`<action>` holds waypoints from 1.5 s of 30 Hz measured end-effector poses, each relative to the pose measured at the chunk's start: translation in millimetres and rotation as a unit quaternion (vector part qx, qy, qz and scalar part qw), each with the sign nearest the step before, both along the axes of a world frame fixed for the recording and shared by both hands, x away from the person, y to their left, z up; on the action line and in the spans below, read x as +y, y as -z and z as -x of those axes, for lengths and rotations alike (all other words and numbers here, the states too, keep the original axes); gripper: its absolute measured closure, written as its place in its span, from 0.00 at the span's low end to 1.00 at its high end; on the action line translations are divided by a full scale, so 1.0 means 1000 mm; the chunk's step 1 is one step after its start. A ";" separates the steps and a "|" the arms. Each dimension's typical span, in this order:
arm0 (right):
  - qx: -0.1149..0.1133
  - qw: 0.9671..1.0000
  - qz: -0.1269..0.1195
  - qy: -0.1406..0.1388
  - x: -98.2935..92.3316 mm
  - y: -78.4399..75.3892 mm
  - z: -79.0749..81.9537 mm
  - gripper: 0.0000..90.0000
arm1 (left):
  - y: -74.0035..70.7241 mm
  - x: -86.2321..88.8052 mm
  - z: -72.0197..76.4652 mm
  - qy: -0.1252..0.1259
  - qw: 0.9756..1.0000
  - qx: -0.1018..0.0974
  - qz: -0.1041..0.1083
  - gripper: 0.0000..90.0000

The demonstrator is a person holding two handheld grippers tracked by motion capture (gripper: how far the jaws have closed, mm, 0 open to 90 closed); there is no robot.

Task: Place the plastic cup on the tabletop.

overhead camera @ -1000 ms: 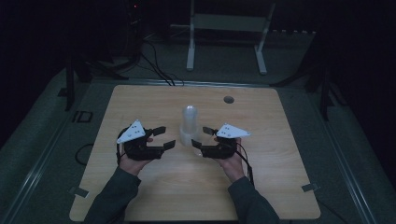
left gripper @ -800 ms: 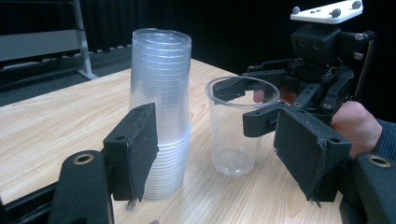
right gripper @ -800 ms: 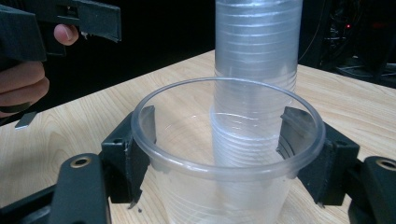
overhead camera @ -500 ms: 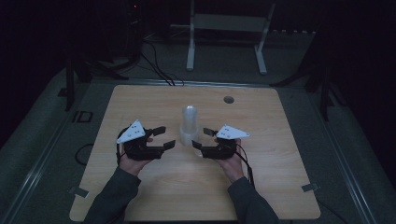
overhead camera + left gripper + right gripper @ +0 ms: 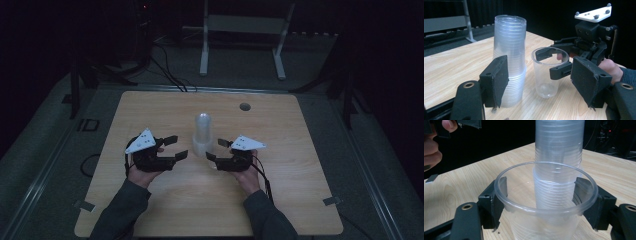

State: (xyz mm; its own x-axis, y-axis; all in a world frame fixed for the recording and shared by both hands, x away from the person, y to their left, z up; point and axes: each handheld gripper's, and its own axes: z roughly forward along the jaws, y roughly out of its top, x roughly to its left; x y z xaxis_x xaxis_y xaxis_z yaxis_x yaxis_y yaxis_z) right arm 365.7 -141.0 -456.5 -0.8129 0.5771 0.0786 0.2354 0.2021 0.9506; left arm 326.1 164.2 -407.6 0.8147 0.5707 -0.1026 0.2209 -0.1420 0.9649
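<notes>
I keep the right hand-held gripper (image 5: 544,202) clamped on the single clear cup (image 5: 545,202), standing on the bench (image 5: 150,110) just beside the cup stack (image 5: 203,132), while the left hand-held gripper (image 5: 176,147) waits nearby, jaws apart and empty, for support.

Left gripper (image 5: 176,147) jaws stand apart; right gripper (image 5: 216,150) jaws are clamped.

I see single clear plastic cup (image 5: 544,202) upright, mouth up, just beside tall stack of clear cups (image 5: 203,131) standing mid-table, toward far edge.
</notes>
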 end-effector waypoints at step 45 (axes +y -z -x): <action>0.007 0.999 0.033 0.019 -0.001 0.018 -0.002 0.30 | 0.001 0.000 0.000 0.002 1.000 0.000 -0.001 0.34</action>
State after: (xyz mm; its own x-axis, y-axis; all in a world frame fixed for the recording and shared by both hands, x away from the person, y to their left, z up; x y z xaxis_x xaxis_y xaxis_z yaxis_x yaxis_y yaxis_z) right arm 367.9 -142.2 -474.4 -0.7888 0.6126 0.0500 0.2572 0.2551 0.9321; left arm 326.5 163.7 -408.1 0.8173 0.5672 -0.1014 0.2207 -0.1456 0.9644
